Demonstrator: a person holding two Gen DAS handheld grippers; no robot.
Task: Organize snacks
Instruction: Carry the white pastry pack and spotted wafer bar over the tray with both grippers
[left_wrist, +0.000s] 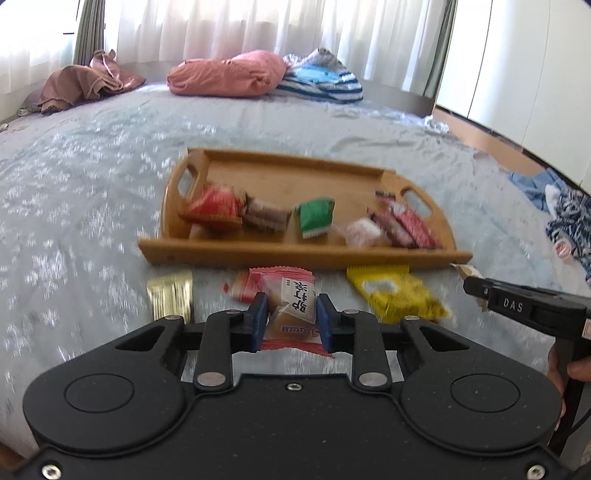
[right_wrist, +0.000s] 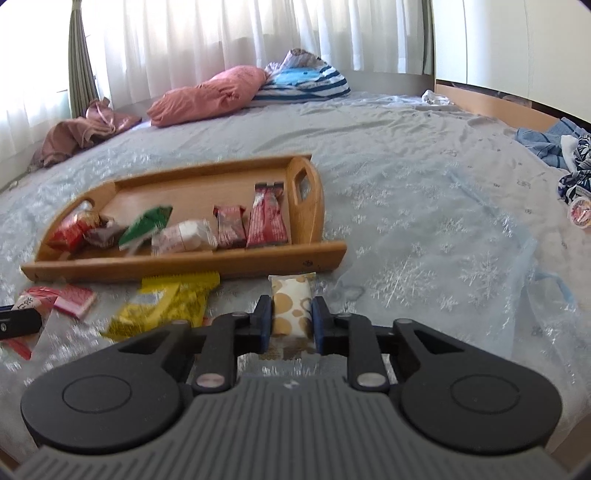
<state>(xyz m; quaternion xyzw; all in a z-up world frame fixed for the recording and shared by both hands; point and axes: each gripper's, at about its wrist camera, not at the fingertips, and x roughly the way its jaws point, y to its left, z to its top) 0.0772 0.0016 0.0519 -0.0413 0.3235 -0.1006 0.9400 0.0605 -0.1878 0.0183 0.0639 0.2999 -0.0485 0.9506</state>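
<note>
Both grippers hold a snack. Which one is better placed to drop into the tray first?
Probably left. The left gripper holds the red-edged snack squarely before the wooden tray; the right gripper, holding the spotted snack, faces the tray's corner.

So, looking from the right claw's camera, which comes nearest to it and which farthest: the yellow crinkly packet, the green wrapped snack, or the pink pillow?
1. Yellow crinkly packet: nearest, on the bedspread just left of the right claw, in front of the wooden tray.
2. Green wrapped snack: farther, inside the tray, left of centre.
3. Pink pillow: farthest, by the curtains.
</note>
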